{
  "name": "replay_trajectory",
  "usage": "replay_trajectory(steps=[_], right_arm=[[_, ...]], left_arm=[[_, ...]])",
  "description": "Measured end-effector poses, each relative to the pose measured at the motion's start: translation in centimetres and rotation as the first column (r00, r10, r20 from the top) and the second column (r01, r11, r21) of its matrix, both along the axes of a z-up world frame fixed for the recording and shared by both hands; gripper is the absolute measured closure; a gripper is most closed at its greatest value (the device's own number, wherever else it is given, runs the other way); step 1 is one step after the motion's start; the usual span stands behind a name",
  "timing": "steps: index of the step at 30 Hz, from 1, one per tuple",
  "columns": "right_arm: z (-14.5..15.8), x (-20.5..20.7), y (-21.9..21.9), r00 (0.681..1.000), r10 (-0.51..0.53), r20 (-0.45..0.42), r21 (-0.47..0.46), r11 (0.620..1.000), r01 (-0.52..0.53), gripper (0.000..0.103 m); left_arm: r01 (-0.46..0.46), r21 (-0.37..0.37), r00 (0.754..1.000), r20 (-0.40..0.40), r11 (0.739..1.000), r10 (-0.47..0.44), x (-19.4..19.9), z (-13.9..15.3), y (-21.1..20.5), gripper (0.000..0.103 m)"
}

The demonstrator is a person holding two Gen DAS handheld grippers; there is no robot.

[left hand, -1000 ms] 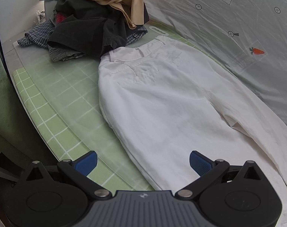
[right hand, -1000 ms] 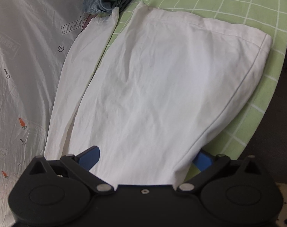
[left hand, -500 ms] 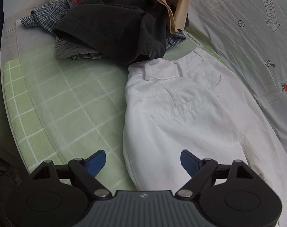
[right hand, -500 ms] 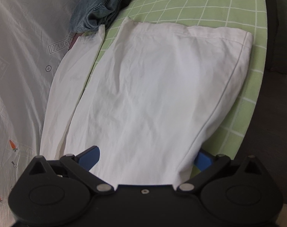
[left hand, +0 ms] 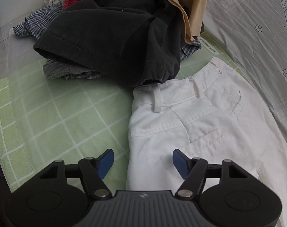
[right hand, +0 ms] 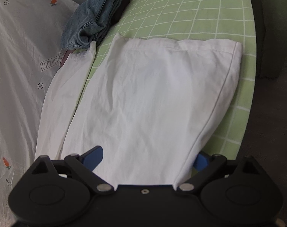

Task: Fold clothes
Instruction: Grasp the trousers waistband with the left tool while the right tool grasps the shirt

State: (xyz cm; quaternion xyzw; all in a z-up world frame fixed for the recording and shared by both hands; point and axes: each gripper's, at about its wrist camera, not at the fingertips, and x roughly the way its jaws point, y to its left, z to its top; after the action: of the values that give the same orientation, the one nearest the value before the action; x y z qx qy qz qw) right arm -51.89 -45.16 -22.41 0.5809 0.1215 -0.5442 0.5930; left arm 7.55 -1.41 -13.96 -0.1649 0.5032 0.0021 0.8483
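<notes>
White trousers (left hand: 196, 124) lie flat on a green checked table cover (left hand: 54, 113). The left wrist view shows their waistband, belt loops and back pocket. My left gripper (left hand: 142, 160) is open, low over the near waist edge of the trousers, with the cloth edge between its blue pads. The right wrist view shows the trouser legs (right hand: 153, 98), with the hems at the far end. My right gripper (right hand: 146, 158) is open over the near leg; the cloth hides part of its right pad.
A pile of dark, plaid and tan clothes (left hand: 113, 30) sits just beyond the waistband. Folded blue jeans (right hand: 94, 20) lie past the hems. A white carrot-print sheet (right hand: 16, 56) borders the far side. The table's rounded edge (right hand: 251, 75) drops off at right.
My left gripper has moved along the trousers toward the waistband and closer to the clothes pile. My right gripper has drawn back a little, so the hems and jeans show farther off.
</notes>
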Motion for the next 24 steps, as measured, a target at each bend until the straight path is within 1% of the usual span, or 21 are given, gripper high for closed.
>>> replay_trajectory(steps=[1, 2, 3, 4, 5, 6, 7, 8, 9, 12, 14, 15, 18, 20, 24], right_arm=[[0.1, -0.1, -0.2, 1.000, 0.000, -0.025, 0.002, 1.000, 0.000, 0.029], [0.2, -0.2, -0.5, 0.999, -0.001, -0.048, 0.007, 1.000, 0.002, 0.038], [0.0, -0.6, -0.7, 0.998, -0.004, -0.058, 0.012, 1.000, 0.005, 0.061], [-0.2, -0.9, -0.9, 0.998, -0.007, -0.067, 0.018, 1.000, 0.008, 0.079], [-0.4, -1.4, -1.0, 0.998, -0.021, -0.059, 0.018, 1.000, 0.022, 0.082], [-0.6, -1.9, -1.0, 0.999, -0.033, -0.042, 0.020, 0.999, 0.033, 0.086], [-0.6, -2.0, -1.1, 0.998, -0.036, -0.054, 0.027, 0.999, 0.038, 0.091], [-0.5, -2.0, -1.1, 0.997, -0.039, -0.066, 0.034, 0.999, 0.042, 0.092], [-0.2, -1.8, -1.1, 0.995, -0.025, -0.101, 0.033, 0.999, 0.028, 0.093], [1.2, -1.2, -0.9, 0.986, 0.011, -0.167, -0.005, 1.000, -0.013, 0.096], [2.1, -1.4, -0.6, 0.984, 0.040, -0.173, -0.045, 0.998, -0.048, 0.097], [2.4, -1.8, -0.6, 0.984, 0.050, -0.173, -0.049, 0.997, -0.059, 0.097], [3.1, -3.2, -0.4, 0.981, 0.075, -0.181, -0.053, 0.995, -0.086, 0.098], [3.2, -4.1, -0.2, 0.975, 0.089, -0.202, -0.040, 0.994, -0.099, 0.098], [3.4, -5.5, 0.8, 0.964, 0.124, -0.235, -0.005, 0.992, -0.129, 0.098]], left_arm=[[-0.005, -0.001, 1.000, 0.003, 1.000, 0.005, 0.0, 0.0, 0.0, 0.050], [-0.009, -0.007, 1.000, 0.006, 1.000, 0.009, 0.0, -0.1, 0.1, 0.056], [-0.016, -0.011, 1.000, 0.002, 1.000, 0.016, 0.1, -0.1, 0.1, 0.067], [-0.024, -0.015, 1.000, -0.002, 1.000, 0.024, 0.2, -0.1, 0.2, 0.072], [-0.032, -0.019, 0.999, -0.006, 0.999, 0.032, 0.3, -0.1, 0.2, 0.079], [-0.039, -0.023, 0.999, -0.010, 0.999, 0.039, 0.4, -0.1, 0.2, 0.084], [-0.047, -0.028, 0.999, -0.012, 0.998, 0.047, 0.5, 0.0, 0.2, 0.089], [-0.055, -0.033, 0.998, -0.013, 0.998, 0.054, 0.5, 0.1, 0.2, 0.091], [-0.057, -0.028, 0.998, -0.009, 0.998, 0.057, 0.4, 0.4, 0.1, 0.093], [-0.018, 0.051, 1.000, 0.023, 0.999, 0.017, -0.2, 1.7, -0.9, 0.094], [0.004, 0.107, 0.999, 0.048, 0.994, -0.009, -1.0, 2.6, -1.4, 0.094], [0.001, 0.116, 0.999, 0.051, 0.993, -0.007, -1.5, 2.9, -1.4, 0.094], [-0.045, 0.112, 0.998, 0.045, 0.993, 0.040, -3.3, 3.3, -0.5, 0.094], [-0.072, 0.126, 0.997, 0.037, 0.989, 0.068, -5.2, 3.4, 0.6, 0.094], [-0.085, 0.169, 0.996, 0.017, 0.982, 0.083, -9.0, 4.1, 2.8, 0.094]])
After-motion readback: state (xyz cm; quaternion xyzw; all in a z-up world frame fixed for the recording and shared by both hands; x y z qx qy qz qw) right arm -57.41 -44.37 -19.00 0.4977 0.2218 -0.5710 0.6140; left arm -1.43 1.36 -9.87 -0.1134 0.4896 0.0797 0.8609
